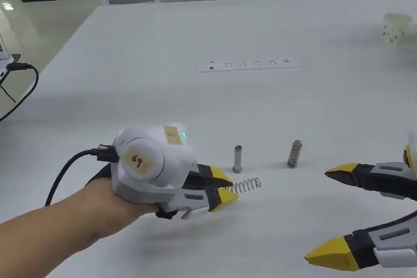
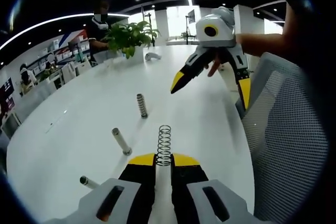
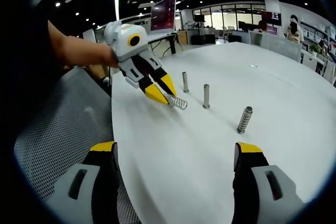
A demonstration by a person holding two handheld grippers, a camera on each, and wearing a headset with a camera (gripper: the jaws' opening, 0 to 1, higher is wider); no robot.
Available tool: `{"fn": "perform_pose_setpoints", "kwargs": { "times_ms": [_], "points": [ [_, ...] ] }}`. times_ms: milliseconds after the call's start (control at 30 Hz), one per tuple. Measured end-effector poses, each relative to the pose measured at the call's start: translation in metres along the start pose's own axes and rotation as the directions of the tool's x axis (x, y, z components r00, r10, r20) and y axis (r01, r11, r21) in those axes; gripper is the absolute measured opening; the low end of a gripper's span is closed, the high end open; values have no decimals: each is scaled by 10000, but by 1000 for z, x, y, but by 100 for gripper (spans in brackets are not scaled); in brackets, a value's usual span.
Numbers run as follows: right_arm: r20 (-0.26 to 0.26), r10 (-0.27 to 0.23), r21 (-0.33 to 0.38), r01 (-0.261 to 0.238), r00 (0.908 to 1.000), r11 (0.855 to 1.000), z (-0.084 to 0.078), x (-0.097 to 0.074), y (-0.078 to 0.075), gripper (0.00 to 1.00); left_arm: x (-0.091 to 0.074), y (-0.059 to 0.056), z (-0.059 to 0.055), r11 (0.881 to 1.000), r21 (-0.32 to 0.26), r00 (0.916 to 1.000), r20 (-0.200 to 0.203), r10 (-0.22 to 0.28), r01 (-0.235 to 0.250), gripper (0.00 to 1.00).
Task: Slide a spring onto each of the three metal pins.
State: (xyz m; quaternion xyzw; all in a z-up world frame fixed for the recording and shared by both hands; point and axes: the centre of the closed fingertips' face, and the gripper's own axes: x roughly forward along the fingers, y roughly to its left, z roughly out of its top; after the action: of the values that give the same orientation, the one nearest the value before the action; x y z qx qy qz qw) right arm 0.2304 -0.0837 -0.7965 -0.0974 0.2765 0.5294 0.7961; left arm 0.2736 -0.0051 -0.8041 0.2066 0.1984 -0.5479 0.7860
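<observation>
Clamping thin wire spring [image 2: 164, 140] by its end, left gripper [image 2: 164, 157], right gripper [image 3: 176, 148] spread wide

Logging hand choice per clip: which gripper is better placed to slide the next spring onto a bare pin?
Left. The left gripper is shut on a spring beside a bare pin; the right gripper is open, empty and farther off.

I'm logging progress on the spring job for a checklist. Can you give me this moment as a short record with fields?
pins fitted: one, the sprung pin at one end of the row
pins bare: two, the middle pin and the end pin
left gripper: shut on the loose spring, held sideways near the middle pin
right gripper: open, holding nothing
surface: white table
</observation>
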Motion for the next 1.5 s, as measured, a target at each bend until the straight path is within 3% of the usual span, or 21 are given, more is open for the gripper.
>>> {"fn": "perform_pose_setpoints", "kwargs": {
  "times_ms": [600,1000,1500],
  "points": [
    [-317,981,-668,-1000,9947,9927,21,22,9,67,-20,-10,0,9996,147,9988,418,-257,251,2],
    [-741,1692,-1148,-1769,9828,9775,29,36,23,49,-28,-23,10,9973,202,9910,1122,-726,707,2],
    [-835,2306,-1274,-2399,9695,9624,33,42,35,32,-32,-33,20,9943,450,9823,1567,-1021,962,2]
  ]
}}
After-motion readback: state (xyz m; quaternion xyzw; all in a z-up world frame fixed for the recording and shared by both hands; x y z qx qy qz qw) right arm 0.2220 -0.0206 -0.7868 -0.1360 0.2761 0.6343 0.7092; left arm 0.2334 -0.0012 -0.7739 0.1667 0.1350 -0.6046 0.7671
